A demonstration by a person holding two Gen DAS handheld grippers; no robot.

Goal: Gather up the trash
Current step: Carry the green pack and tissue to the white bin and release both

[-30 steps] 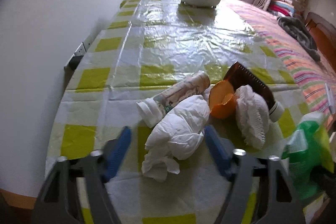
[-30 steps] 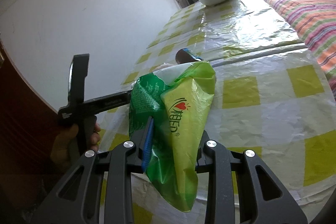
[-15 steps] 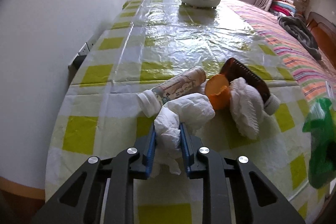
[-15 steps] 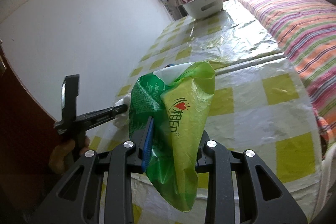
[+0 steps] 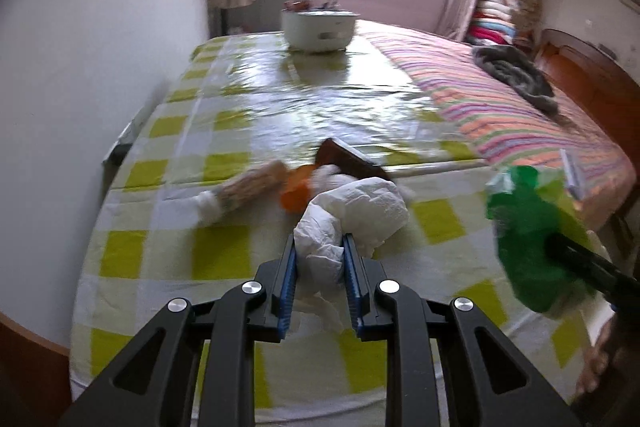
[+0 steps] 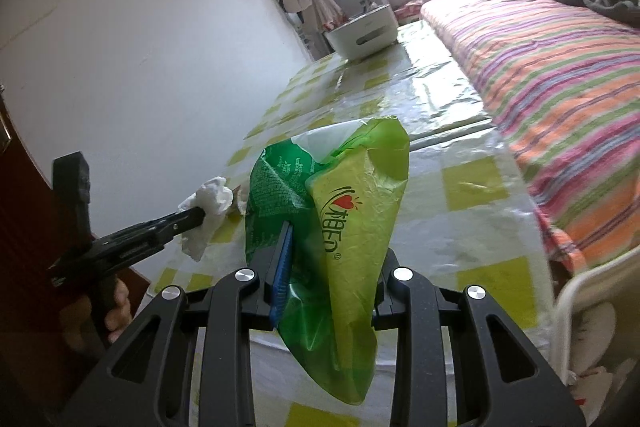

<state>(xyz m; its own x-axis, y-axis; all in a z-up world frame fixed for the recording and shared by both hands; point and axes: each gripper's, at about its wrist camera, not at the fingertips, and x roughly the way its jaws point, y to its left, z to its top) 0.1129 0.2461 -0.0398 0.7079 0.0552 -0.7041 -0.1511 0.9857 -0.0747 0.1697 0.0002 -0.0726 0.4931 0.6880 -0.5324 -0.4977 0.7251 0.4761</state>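
Left wrist view: left gripper (image 5: 320, 247) clamped on crumpled tissue (image 5: 352, 215) above checkered table (image 5: 168, 251), beside orange peel (image 5: 294, 193), bottle (image 5: 244, 191), brown comb (image 5: 352, 163). Right gripper (image 6: 332, 259) pinching green bag (image 6: 344, 211), tissue just left.

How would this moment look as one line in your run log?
left tool: shut on crumpled tissue | right tool: shut on green bag

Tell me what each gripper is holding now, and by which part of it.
The left gripper holds the crumpled white tissue by its lower end. The right gripper holds the green plastic bag around its middle, opening upward.
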